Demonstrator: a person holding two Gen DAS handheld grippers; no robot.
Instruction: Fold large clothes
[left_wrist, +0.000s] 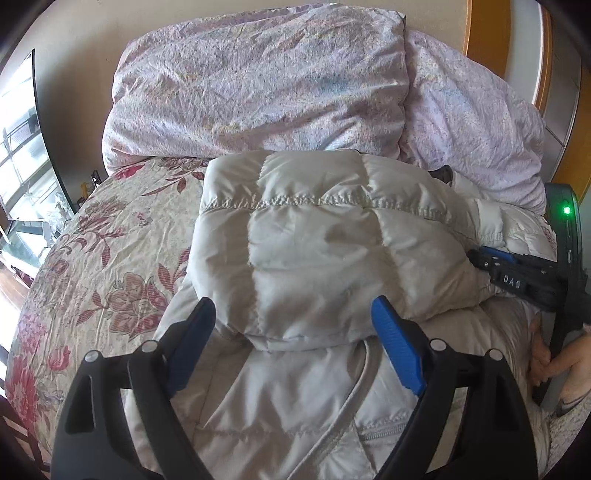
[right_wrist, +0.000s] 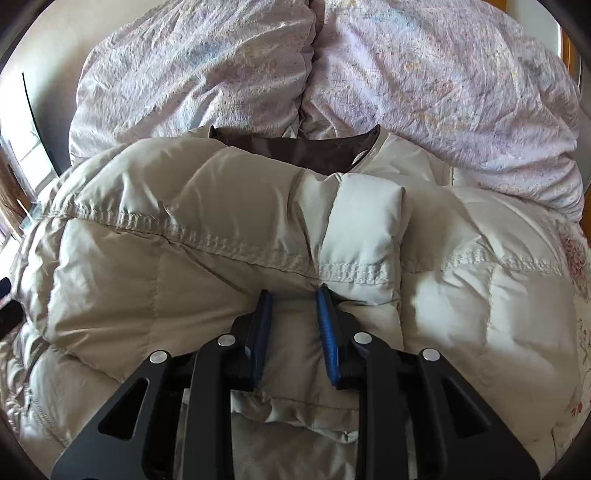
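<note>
A cream quilted puffer jacket (left_wrist: 314, 240) lies on the bed with its upper part folded over its body. My left gripper (left_wrist: 293, 304) stands open, its blue pads wide apart on either side of the folded edge. In the right wrist view the jacket (right_wrist: 184, 277) fills the frame, its brown lining (right_wrist: 306, 151) showing at the collar. My right gripper (right_wrist: 293, 295) is shut on a puckered fold of the jacket just below a stitched seam. The left wrist view shows the right gripper (left_wrist: 476, 256) at the jacket's right side, held by a hand (left_wrist: 543, 362).
A crumpled lilac duvet (left_wrist: 258, 81) is piled just behind the jacket against the wall. The floral bedsheet (left_wrist: 110, 258) spreads out to the left. A window (left_wrist: 18, 147) is at far left and a wooden headboard (left_wrist: 484, 29) at top right.
</note>
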